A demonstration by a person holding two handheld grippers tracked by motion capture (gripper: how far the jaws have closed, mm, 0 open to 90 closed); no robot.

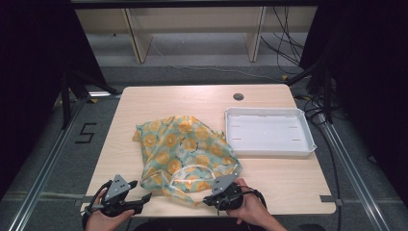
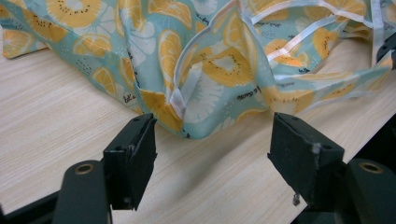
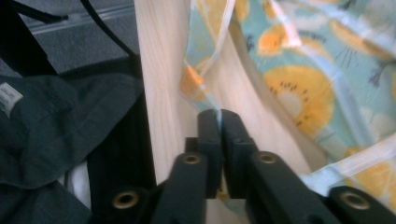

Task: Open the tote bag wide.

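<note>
Lying crumpled on the desk (image 1: 284, 185), the cloth (image 1: 185, 147) with its orange-slice print sits left of the white tray (image 1: 269, 131), its near edge reaching the desk's front edge. The right gripper (image 3: 219, 119) has its fingers pressed together on a thin hem of the cloth at that front edge. The left gripper (image 2: 212, 140) holds its fingers wide apart with nothing between them, low over the desk just short of a folded corner of the cloth.

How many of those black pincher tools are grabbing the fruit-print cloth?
1. The right gripper is shut on the cloth edge; the left gripper is open, just short of it.
</note>
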